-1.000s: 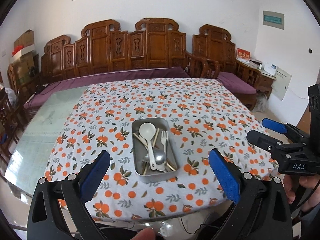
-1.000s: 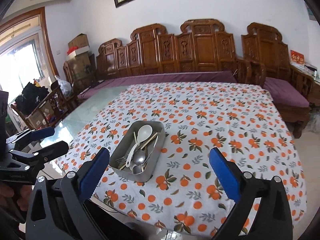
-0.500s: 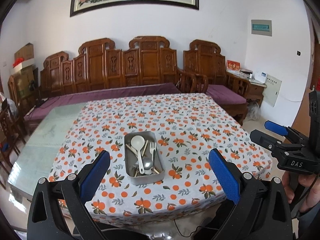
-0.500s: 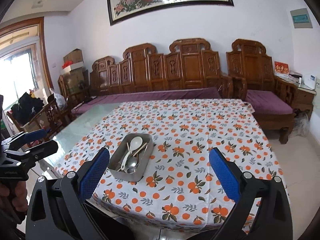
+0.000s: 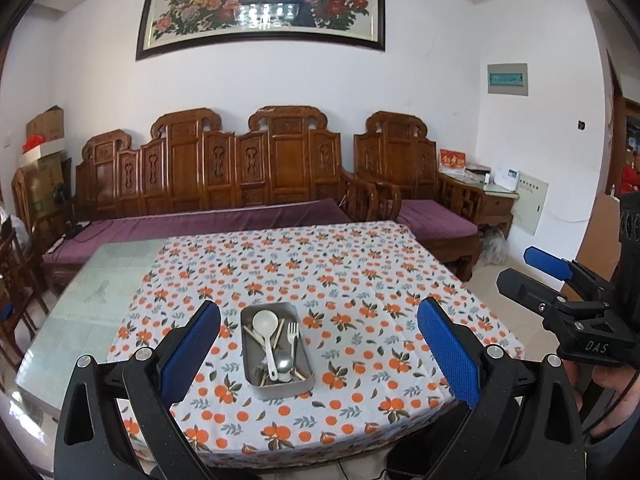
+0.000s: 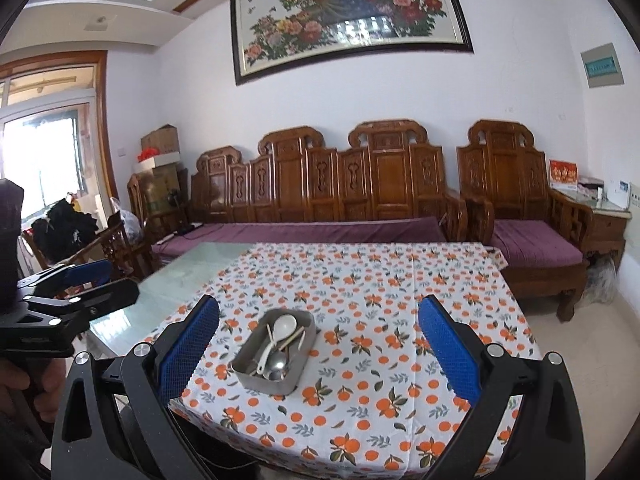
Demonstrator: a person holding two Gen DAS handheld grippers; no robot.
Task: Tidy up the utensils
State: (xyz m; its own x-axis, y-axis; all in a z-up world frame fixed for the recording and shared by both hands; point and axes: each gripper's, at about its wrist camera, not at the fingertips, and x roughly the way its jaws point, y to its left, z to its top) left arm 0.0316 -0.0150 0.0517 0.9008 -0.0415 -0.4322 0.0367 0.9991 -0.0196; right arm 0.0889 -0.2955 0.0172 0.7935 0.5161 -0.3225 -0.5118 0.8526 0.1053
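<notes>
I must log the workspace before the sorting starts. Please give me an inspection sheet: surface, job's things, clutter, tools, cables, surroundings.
Surface: table, glass top, orange-print tablecloth over most of it.
Job's things: metal tray near the front edge, holding white spoon, white fork, metal spoon and chopsticks, mixed together.
Clutter: nothing seen on the table.
Tools: left tool and right tool both open, empty, held back from the table.
Cables: nothing clearly seen.
Surroundings: carved wooden bench, framed painting.
</notes>
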